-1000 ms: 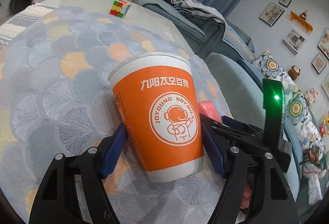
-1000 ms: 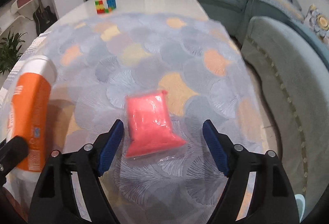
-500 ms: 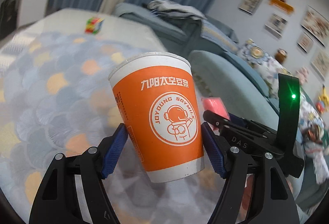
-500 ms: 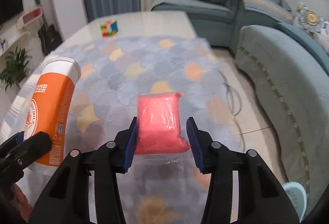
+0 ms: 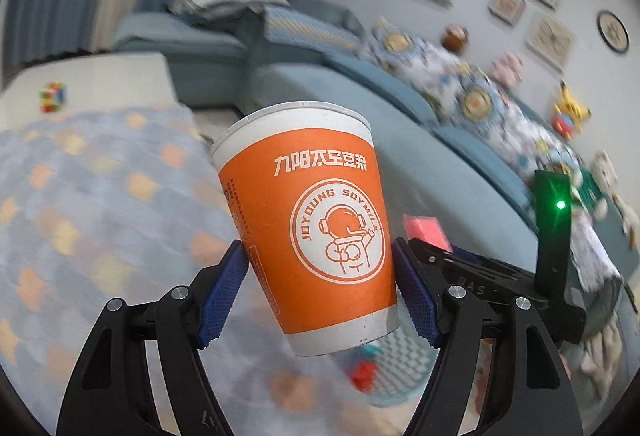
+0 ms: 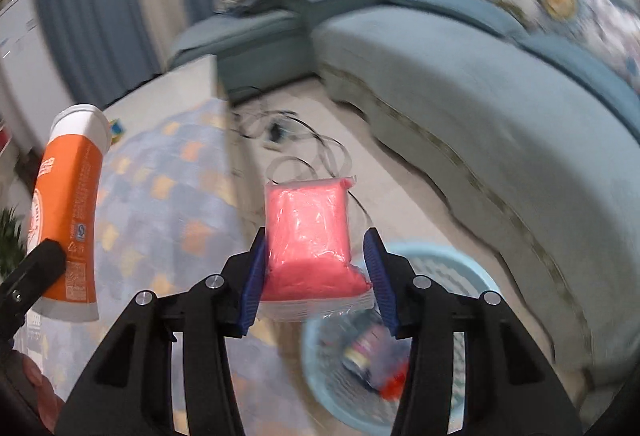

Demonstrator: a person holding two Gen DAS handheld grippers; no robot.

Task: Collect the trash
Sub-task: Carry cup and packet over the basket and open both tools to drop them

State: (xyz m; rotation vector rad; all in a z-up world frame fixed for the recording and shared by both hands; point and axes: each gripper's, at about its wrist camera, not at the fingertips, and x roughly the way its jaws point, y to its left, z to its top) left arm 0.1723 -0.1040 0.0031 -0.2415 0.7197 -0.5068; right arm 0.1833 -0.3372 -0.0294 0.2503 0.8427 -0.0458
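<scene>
1. Altogether, two grippers are in view, each carrying one piece of trash, both lifted clear of the table.
2. One orange paper cup [image 5: 308,232], upright and slightly tilted, is clamped near its base by the left gripper [image 5: 320,288], a blue pad pressing each side.
3. One pink plastic packet [image 6: 310,236] is pinched between the pads of the right gripper [image 6: 316,276]; its jaws closed on it a moment ago.
4. One pale blue basket [image 6: 472,268] stands on the floor below the packet, with several blurred pieces of trash inside.
5. One patterned tablecloth [image 5: 100,196] covers the table; its edge lies left of the basket.
6. One puzzle cube [image 5: 53,97] sits at the table's far end.
7. One blue sofa [image 6: 500,116] curves along the right, with a strip of open floor and loose cables between it and the table.
</scene>
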